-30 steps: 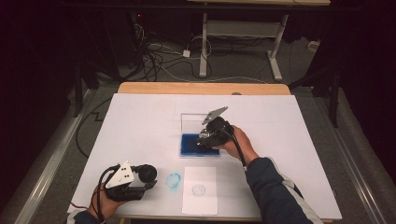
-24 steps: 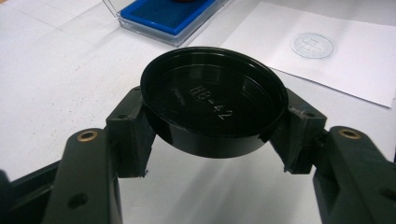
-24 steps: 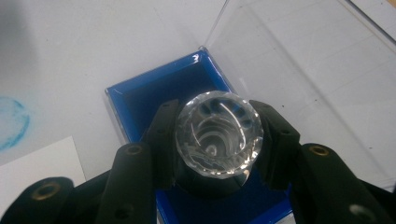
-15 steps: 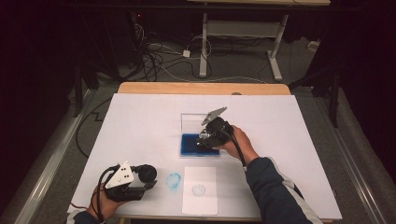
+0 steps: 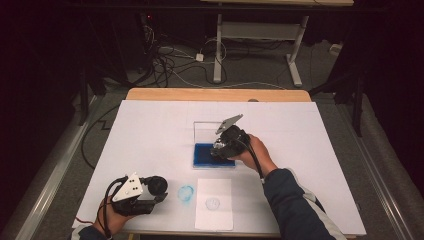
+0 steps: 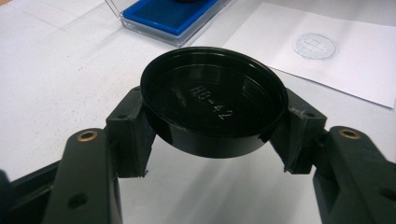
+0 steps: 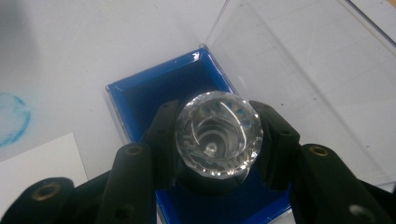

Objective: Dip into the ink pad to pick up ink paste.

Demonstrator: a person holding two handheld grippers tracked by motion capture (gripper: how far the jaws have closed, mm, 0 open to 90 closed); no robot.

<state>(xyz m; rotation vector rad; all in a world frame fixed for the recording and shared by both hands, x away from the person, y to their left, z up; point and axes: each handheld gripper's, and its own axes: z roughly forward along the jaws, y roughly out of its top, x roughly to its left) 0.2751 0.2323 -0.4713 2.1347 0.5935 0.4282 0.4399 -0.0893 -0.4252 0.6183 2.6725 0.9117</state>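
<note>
A black round cap (image 6: pixel 215 100) with raised lettering sits between the jaws of my left gripper (image 6: pixel 214 133), which is shut on its rim near the table's front left (image 5: pixel 150 192). My right gripper (image 7: pixel 218 144) is shut on a stamp with a clear faceted knob (image 7: pixel 218 133). It holds the stamp down in the blue ink pad (image 7: pixel 154 93) of a small box whose clear lid (image 7: pixel 299 70) stands open behind it. In the high view this gripper (image 5: pixel 220 150) is over the ink pad (image 5: pixel 202 156) at mid-table.
A white sheet (image 5: pixel 214 215) lies at the front edge with a faint round stamp print (image 5: pixel 213 203) on it. A blue round smudge (image 5: pixel 186 193) marks the white table cover (image 5: pixel 150 130) left of the sheet. Cables and desk legs lie beyond the table.
</note>
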